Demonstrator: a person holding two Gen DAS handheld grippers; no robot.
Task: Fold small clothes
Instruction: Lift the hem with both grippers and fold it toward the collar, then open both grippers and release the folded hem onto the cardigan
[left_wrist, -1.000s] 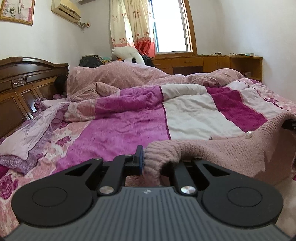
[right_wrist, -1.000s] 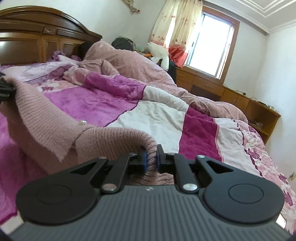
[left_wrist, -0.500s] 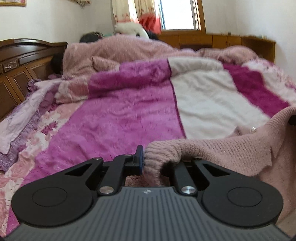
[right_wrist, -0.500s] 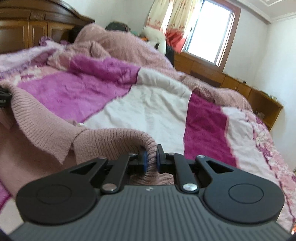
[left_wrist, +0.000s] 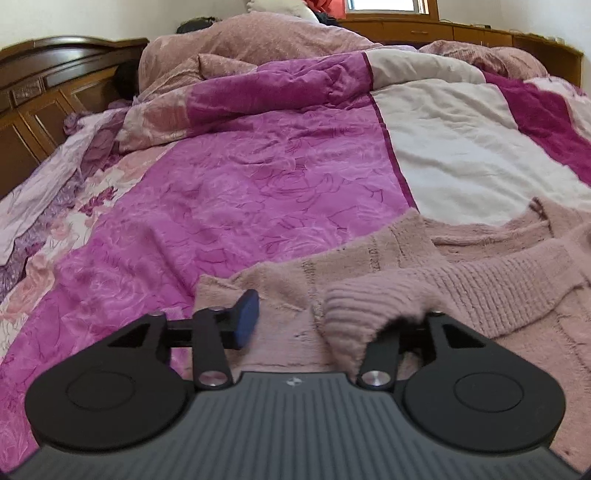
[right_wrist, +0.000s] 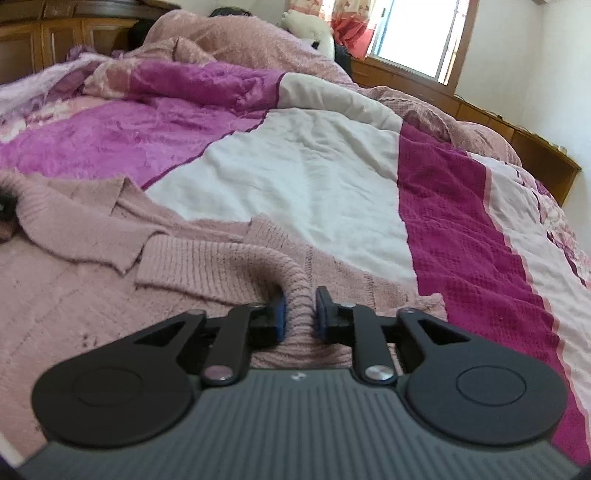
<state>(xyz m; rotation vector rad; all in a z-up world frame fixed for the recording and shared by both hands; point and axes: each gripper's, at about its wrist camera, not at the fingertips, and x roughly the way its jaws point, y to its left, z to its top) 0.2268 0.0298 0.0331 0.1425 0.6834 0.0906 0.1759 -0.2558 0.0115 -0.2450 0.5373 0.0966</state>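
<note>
On bed (left_wrist: 258, 192) | sweater (right_wrist: 207, 266) between right claw (right_wrist: 300, 314) jaws

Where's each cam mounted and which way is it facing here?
Left wrist: on the left gripper, low over the bed, facing the headboard; its open fingers show, pink sweater draped over the right one.
Right wrist: on the right gripper, facing the window; fingers flank a sweater fold.
Shared: sweater, striped quilt.
</note>
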